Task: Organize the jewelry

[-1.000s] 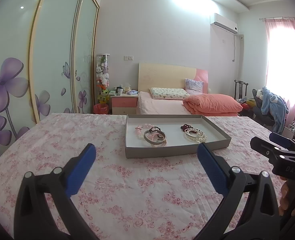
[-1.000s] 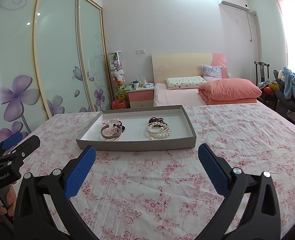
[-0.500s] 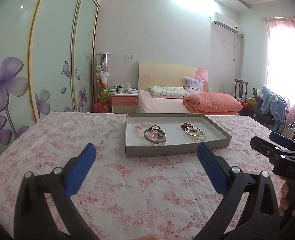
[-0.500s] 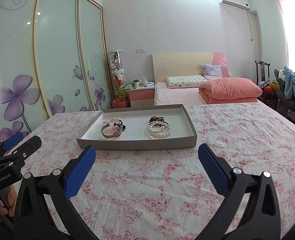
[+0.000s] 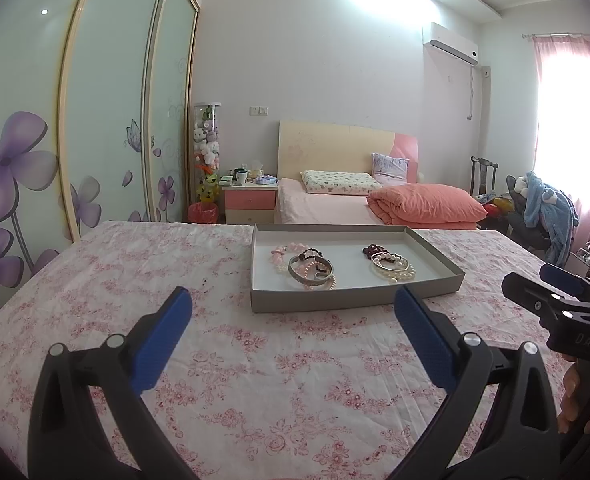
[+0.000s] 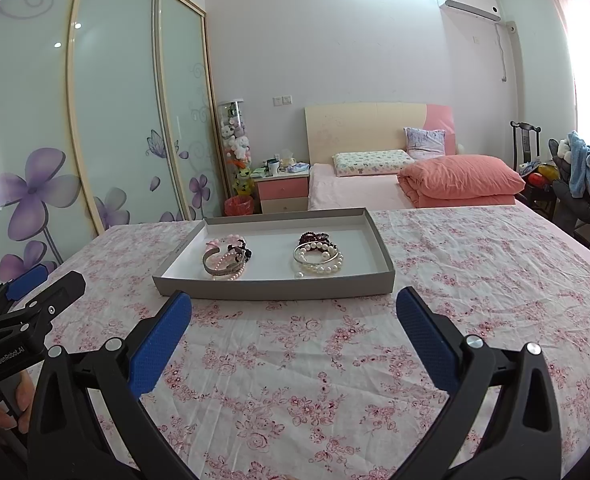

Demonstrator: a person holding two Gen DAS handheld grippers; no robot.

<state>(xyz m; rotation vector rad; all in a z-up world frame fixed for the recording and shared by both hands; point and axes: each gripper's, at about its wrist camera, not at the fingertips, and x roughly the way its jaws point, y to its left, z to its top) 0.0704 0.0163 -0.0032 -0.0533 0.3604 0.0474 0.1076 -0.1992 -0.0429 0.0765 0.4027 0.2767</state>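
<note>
1. Nearest to us, both tongs are spread wide and holding nothing: left gripper (image 5: 293,308) and right gripper (image 6: 293,311) hover over the floral cloth (image 6: 335,360), short of the tray (image 6: 271,290).
2. Inside the tray sit two tangled bracelet piles (image 6: 227,260), one left, one right (image 6: 319,256).
3. We'd guess the move is reaching in. Come in low over the tray's near wall, pinch one single band, and lift slowly so nothing snags.

Bright, sharp frames; window (image 5: 567,128) glare, perhaps overexposed; fisheye-bent edges.
</note>
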